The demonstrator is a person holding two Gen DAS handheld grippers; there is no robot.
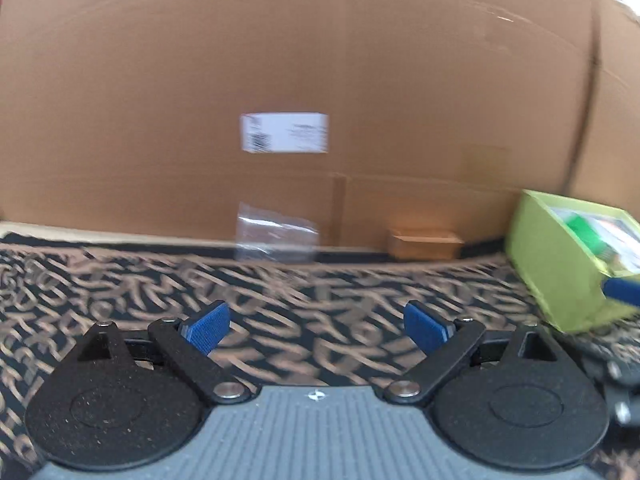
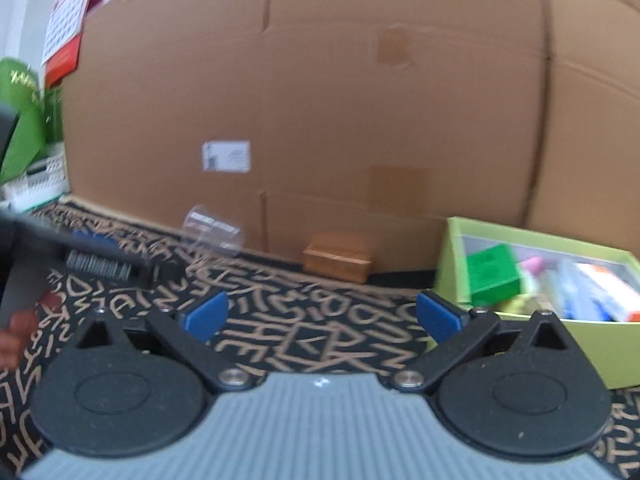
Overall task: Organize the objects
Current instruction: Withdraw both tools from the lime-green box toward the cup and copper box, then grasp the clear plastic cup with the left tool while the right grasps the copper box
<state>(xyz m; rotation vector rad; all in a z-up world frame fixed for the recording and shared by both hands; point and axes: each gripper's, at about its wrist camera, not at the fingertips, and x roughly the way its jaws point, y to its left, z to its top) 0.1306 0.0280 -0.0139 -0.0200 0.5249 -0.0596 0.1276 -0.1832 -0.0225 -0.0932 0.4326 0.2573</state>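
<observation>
A tall cardboard sheet (image 1: 320,80) fills the back of both views, standing on a black cloth (image 1: 320,296) covered in tan lettering. On it at about 12 o'clock from the left gripper (image 1: 316,328) is a white label (image 1: 285,133). Below that, at the foot of the cardboard, lies a clear plastic cup (image 1: 276,236), blurred, apparently on its side. Toward 1 o'clock sits a small brown cardboard box (image 1: 424,245), touching or just beside the cardboard. At 2 o'clock stands a lime-green box (image 1: 560,264) with its top open, holding a green block (image 2: 494,274) and other coloured packets too blurred to name.

Only the right wrist view shows the far left side: a red and white calendar (image 2: 66,24) at 10 o'clock, something green (image 2: 24,120) beneath it, and a white slotted basket (image 2: 44,180). It also shows the left gripper from outside, at 9 o'clock, with a hand (image 2: 16,336) below it. The left wrist view shows a blue pad (image 1: 622,292) of the other gripper at its right edge, in front of the green box.

Both sets of tongs are spread wide and empty: the left gripper has only cloth between its blue pads (image 1: 210,330), and the right gripper (image 2: 322,316) likewise, its right pad near the green box's front wall.
</observation>
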